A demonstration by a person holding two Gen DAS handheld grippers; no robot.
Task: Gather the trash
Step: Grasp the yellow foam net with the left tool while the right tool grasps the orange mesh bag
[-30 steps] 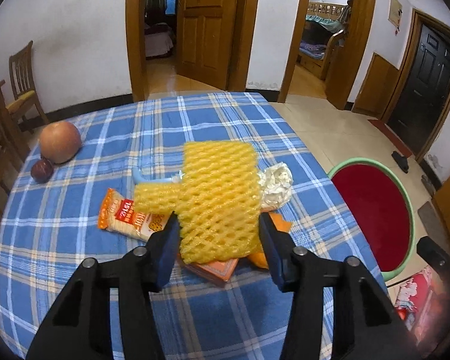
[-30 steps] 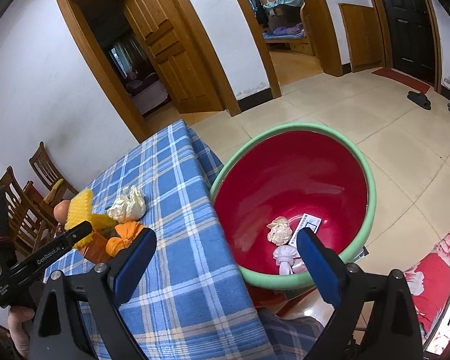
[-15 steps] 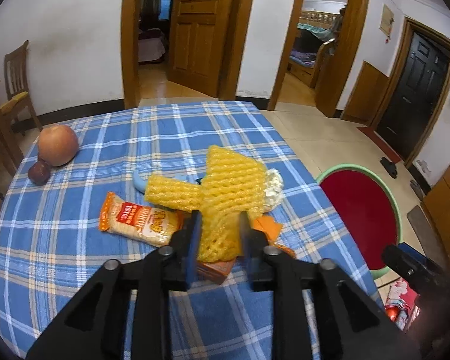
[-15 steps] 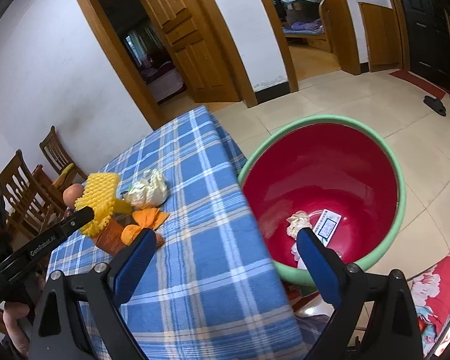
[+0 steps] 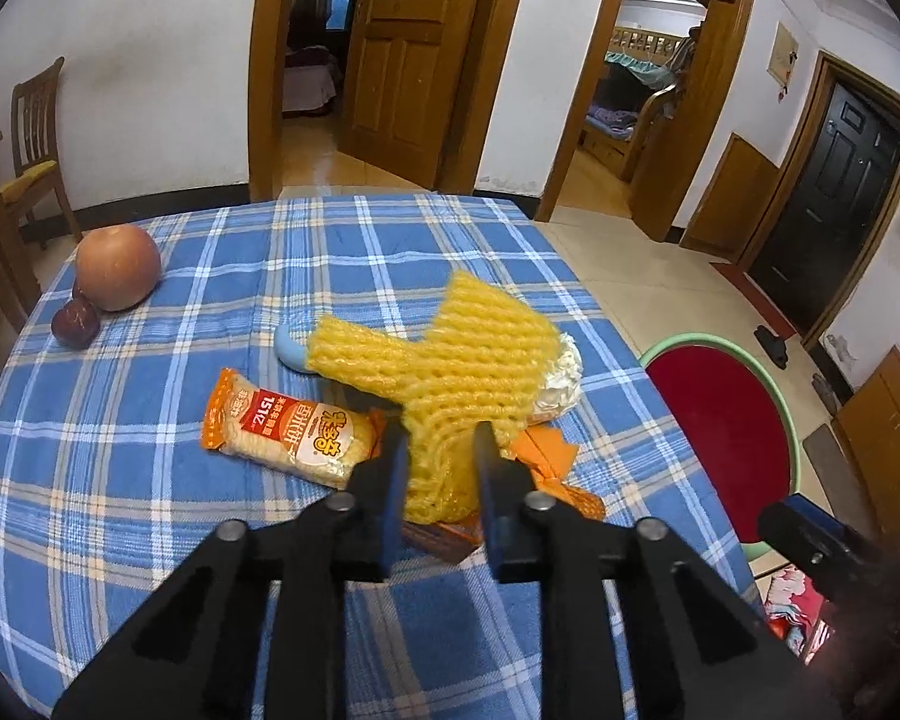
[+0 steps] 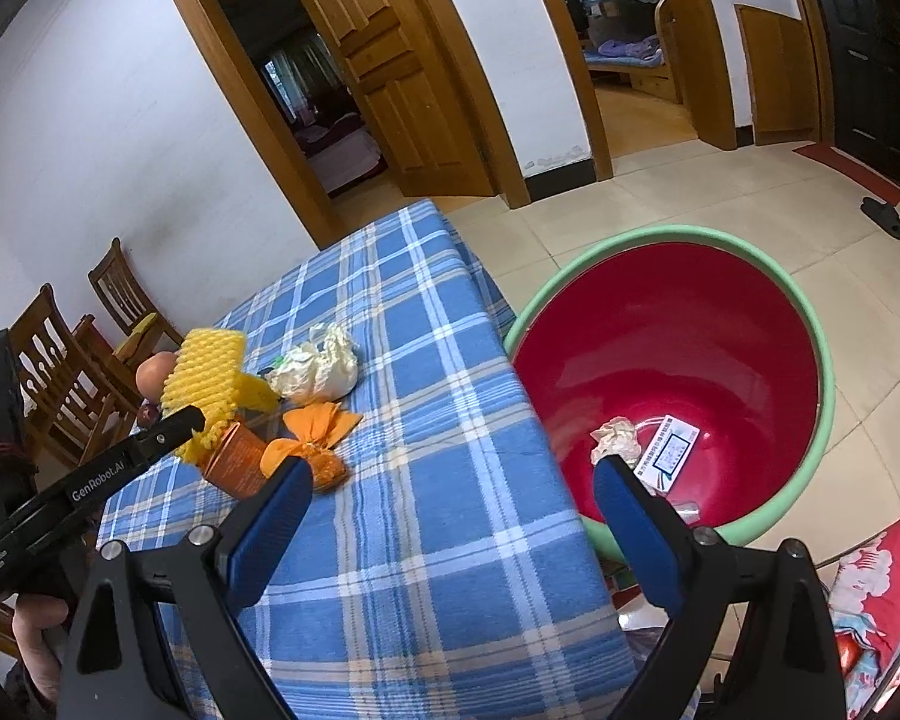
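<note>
Left gripper (image 5: pixel 438 474) fingers clenched on yellow foam fruit net (image 5: pixel 468 372), likely light and squashy, pinched at its lower edge; right gripper (image 6: pixel 450 498) spread, empty.

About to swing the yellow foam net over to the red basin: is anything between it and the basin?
Nothing visible blocks it. The left gripper holds the foam net above the table; the basin sits open beyond the table edge. The crumpled tissue and orange wrapper lie low on the cloth.
</note>
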